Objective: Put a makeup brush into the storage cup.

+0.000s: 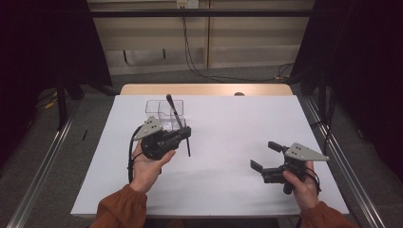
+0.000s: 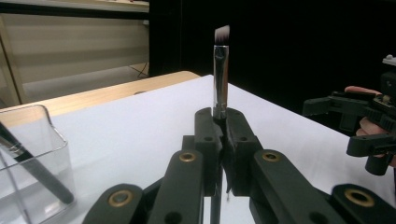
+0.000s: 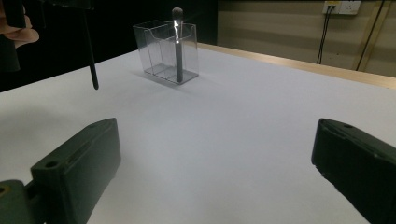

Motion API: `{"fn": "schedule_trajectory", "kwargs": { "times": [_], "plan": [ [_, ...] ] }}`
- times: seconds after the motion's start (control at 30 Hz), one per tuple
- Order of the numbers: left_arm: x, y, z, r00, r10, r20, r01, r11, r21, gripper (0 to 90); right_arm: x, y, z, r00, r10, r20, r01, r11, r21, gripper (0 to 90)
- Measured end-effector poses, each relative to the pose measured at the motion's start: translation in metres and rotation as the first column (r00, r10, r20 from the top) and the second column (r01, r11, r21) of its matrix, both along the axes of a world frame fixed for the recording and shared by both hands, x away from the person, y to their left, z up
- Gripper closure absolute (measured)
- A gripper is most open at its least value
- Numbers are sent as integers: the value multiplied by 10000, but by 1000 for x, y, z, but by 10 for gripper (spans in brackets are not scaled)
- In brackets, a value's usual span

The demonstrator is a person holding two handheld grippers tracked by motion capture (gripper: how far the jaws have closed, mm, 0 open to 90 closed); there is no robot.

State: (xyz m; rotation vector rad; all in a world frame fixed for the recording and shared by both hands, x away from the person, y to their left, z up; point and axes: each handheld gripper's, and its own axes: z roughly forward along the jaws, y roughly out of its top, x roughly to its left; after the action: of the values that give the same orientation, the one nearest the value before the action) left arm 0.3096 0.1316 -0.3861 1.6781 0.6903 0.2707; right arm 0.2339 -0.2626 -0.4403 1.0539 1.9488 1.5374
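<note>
I have the left gripper (image 2: 223, 135) pinching the slim black-handled makeup brush with a silver ferrule and angled white tip (image 2: 221, 74) around its handle, just below the ferrule, so it rides above the white table (image 1: 228, 180) close in front of the clear plastic two-compartment holder (image 1: 164, 111). Its long axis runs roughly upright, bristles up, handle end hanging towards the table, which I judge suits lowering it in beside the dark round-headed brush (image 3: 177, 42) already standing there. My right gripper (image 1: 266, 159) waits well apart, jaws spread and empty
</note>
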Motion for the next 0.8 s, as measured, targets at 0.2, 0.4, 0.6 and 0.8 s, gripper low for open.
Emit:
{"fn": "schedule_trajectory", "kwargs": {
  "times": [0.2,0.4,0.6,0.8],
  "plan": [
    [2,8,3,9997,227,42,-227,9997,-78,855,-9,-13,-2,9996,-277,-35,277,9996,44,11],
    [4,15,4,9993,370,2,-370,9993,-57,856,-16,-24,-4,9973,-729,102,730,9972,-138,9],
    [6,19,4,9992,401,4,-401,9992,-29,856,-21,-32,-8,9945,-1018,247,1022,9946,-154,9],
    [10,22,10,9986,521,54,-522,9986,120,856,-24,-36,-12,9933,-1128,244,1128,9936,35,7]
  ]
}}
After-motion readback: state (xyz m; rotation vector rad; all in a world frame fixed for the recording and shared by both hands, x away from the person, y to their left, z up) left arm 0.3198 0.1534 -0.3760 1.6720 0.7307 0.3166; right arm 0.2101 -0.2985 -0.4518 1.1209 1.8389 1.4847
